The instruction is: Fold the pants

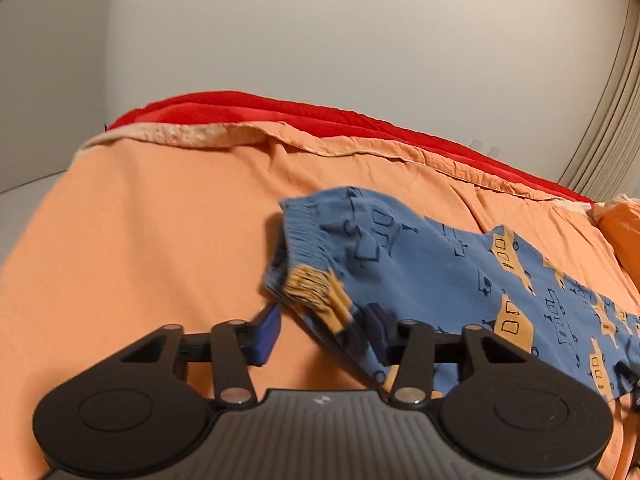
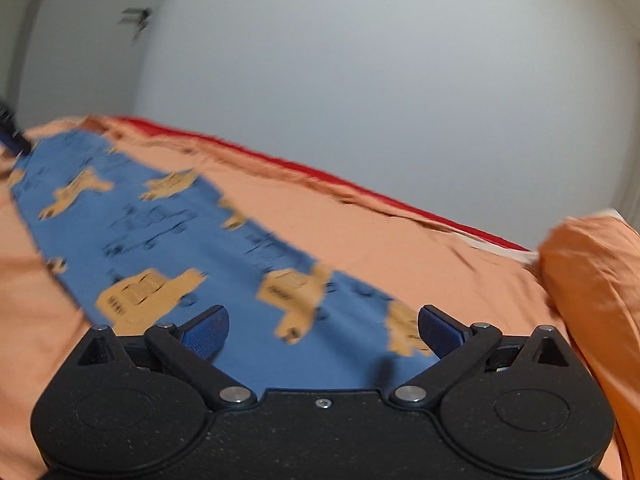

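Folding these pants (image 1: 432,276) is at the stage where they lie stretched out long and narrow on the bed (image 1: 140,240), the two legs apparently already laid one on the other, so I judge the next job is to bring one end over the other.

My left hand-held gripper (image 1: 320,330) sits at the waistband end. Its fingers stand partly apart, with the bunched corner of the waistband and a flap of the blue cloth lying between them. The right-hand pad looks to be against the cloth, while the left-hand pad (image 1: 268,332) stands clear over bare sheet, so I have no grip yet.

My right hand-held gripper (image 2: 322,334) is at the other end of the pants, fingers spread wide and holding nothing. The printed cloth runs from under and between those fingers away toward the far left of that view, where a dark blue shape at the edge may be my other gripper.

From the pants, the pillow (image 2: 592,280) lies off to the side of the leg end, and the red blanket (image 1: 280,112) runs along the far edge of the bed behind them.

Next I would need both grippers to close on the cloth edges squarely, catching all layers, before lifting. The thin fabric could slip or drag a wrinkle if only one layer is pinched.
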Motion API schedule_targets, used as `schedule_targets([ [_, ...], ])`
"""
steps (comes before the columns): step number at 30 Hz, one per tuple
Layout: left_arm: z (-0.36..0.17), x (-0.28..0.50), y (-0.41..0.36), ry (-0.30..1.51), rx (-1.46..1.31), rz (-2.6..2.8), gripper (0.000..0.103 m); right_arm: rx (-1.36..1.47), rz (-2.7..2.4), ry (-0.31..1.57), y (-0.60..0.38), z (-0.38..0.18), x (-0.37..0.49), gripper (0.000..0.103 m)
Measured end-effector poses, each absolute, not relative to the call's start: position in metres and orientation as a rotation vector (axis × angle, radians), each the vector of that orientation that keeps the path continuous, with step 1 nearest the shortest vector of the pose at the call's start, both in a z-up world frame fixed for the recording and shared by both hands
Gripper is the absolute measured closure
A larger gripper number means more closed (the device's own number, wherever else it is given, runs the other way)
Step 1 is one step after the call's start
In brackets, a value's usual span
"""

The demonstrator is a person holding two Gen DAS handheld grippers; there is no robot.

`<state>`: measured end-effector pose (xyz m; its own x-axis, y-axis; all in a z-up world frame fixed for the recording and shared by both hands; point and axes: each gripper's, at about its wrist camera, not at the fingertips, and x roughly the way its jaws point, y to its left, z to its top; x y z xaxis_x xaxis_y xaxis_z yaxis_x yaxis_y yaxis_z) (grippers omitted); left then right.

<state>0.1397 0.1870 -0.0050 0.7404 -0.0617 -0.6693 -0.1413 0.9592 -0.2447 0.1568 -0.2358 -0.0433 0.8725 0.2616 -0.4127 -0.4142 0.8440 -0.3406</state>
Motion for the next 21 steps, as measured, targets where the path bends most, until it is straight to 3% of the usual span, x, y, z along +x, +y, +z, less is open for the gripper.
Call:
schedule_targets([
  [2,-0.007,0.141,0.178,0.728,-0.279,0.084,0.07,-0.467,0.359,0.37,-0.231,-0.047,0.156,0.002],
  [7,-0.001,0.136,0.129,0.672,0.02,0.107,0.074,-0.445,0.353,0.378,-0.234,-0.047,0.157,0.001],
  [10,-0.006,0.136,0.119,0.698,0.04,0.082,0.074,-0.452,0.348,0.377,-0.233,-0.049,0.156,0.001],
  [12,-0.007,0.136,0.125,0.712,-0.006,0.106,0.071,-0.453,0.347,0.379,-0.233,-0.049,0.154,0.001],
  [14,-0.006,0.135,0.138,0.716,-0.102,0.145,0.054,-0.448,0.347,0.384,-0.234,-0.048,0.154,0.001],
  [21,-0.014,0.147,0.192,0.722,-0.385,0.167,0.043,-0.443,0.348,0.392,-0.235,-0.048,0.154,0.001],
])
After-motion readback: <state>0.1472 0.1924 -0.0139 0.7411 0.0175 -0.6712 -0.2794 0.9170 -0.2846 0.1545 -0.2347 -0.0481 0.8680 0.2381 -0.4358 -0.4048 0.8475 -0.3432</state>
